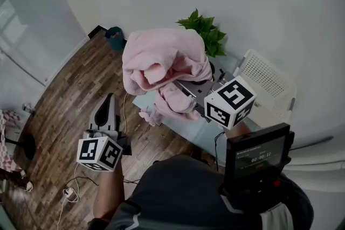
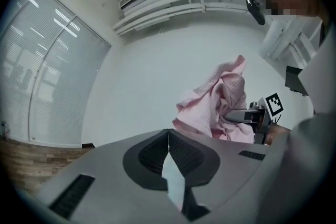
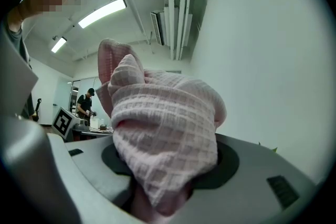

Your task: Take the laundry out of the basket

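Nearest, at 5 o'clock in the head view, a dark screen (image 1: 257, 156) hangs on the person's chest. At 8 o'clock the left tool (image 1: 109, 100) hovers over the wooden floor (image 1: 70, 99), its jaws together at the tips with nothing between them. Loose cables (image 1: 70, 191) lie on the boards below it, toward 7 o'clock. Just right of centre, the right tool (image 1: 186, 89) is clamped on the pink laundry (image 1: 161, 59). The waffle-weave cloth bunches up from the jaws toward 12 o'clock and droops toward 7 o'clock. In the right gripper view it covers the pads and most of the room. The bundle hangs clear of the white perforated basket (image 1: 264, 81), which stands at 3 o'clock from it on the pale tabletop (image 1: 186, 129). The cloth hides much of that tabletop and the base of a green plant (image 1: 207, 32) at 1 o'clock behind. Farthest out, at 11 o'clock, a small teal thing (image 1: 114, 37) sits on the floor by the wall.
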Demonstrator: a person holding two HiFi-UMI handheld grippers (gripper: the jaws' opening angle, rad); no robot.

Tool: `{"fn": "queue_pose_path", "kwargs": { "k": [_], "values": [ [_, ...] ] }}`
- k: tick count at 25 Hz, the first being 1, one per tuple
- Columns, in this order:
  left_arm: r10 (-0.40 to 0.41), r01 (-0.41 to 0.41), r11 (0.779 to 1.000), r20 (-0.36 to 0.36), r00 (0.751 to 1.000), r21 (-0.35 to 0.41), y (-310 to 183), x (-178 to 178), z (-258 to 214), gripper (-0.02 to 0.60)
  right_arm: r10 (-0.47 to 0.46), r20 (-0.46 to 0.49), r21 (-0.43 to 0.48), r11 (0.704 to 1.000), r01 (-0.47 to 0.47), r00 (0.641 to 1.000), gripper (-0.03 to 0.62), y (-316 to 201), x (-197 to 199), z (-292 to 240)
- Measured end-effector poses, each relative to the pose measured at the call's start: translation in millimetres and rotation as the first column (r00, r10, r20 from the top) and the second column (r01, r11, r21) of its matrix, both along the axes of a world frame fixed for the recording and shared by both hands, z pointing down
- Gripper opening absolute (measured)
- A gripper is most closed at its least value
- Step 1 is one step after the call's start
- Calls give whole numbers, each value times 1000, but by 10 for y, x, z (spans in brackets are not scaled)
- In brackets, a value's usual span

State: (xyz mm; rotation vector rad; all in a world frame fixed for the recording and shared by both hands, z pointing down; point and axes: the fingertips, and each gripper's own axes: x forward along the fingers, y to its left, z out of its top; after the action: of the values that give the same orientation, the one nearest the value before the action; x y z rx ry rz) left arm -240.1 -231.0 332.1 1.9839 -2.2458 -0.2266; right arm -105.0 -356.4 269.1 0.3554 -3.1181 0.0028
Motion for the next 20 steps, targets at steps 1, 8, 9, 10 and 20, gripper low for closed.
{"fn": "queue_pose_path", "kwargs": {
  "k": [1, 8, 9, 10, 20],
  "values": [
    [1, -1, 1000, -1, 1000, 5, -7, -1, -3, 9, -8, 5, 7, 1000, 8, 1000, 275, 21, 0, -50],
    [23, -24, 998, 19, 1000, 59, -111, 35, -228, 9, -49, 34, 92, 995, 46, 998, 275, 133, -15, -659],
    [29, -31, 997, 22, 999, 73, -132, 51, -276, 9, -46, 39, 109, 993, 41, 998, 275, 134, -11, -728],
    [35, -37, 996, 27, 999, 84, -152, 66, -322, 9, -41, 45, 123, 992, 35, 998, 275, 128, -5, -780],
    [39, -46, 994, 70, 997, 101, -250, 63, -575, 9, 24, 76, 75, 997, -30, 997, 275, -41, 83, -766]
  ]
}}
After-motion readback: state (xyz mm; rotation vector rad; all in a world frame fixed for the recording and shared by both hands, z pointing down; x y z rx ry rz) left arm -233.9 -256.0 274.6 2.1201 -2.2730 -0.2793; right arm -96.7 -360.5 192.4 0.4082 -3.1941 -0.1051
